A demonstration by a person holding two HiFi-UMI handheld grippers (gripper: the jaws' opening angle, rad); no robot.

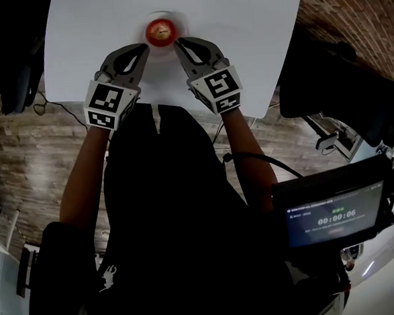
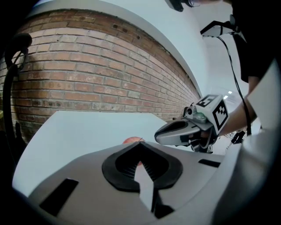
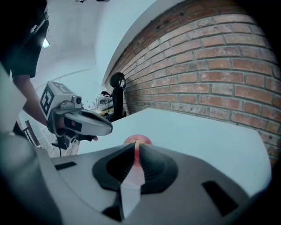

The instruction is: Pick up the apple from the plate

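A red apple [image 1: 160, 31] sits on a pale plate [image 1: 161, 15] that barely stands out from the white table [image 1: 242, 36], near its far edge. My left gripper [image 1: 143, 49] hangs just left of the apple and a little nearer to me, jaws together and nothing between them. On the other side, equally close, my right gripper [image 1: 179, 43] is also shut and empty. In the left gripper view the apple [image 2: 131, 140] peeks over the closed jaws, with the right gripper [image 2: 159, 136] beside it. From the right gripper view the apple [image 3: 138, 140] lies straight ahead, with the left gripper [image 3: 109, 128] at its left.
A brick wall [image 2: 88, 79] stands behind the table. Dark equipment [image 1: 343, 86] sits off the table's right side, and a small screen [image 1: 335, 212] is at the lower right. A black stand [image 3: 117, 94] rises past the table's far corner.
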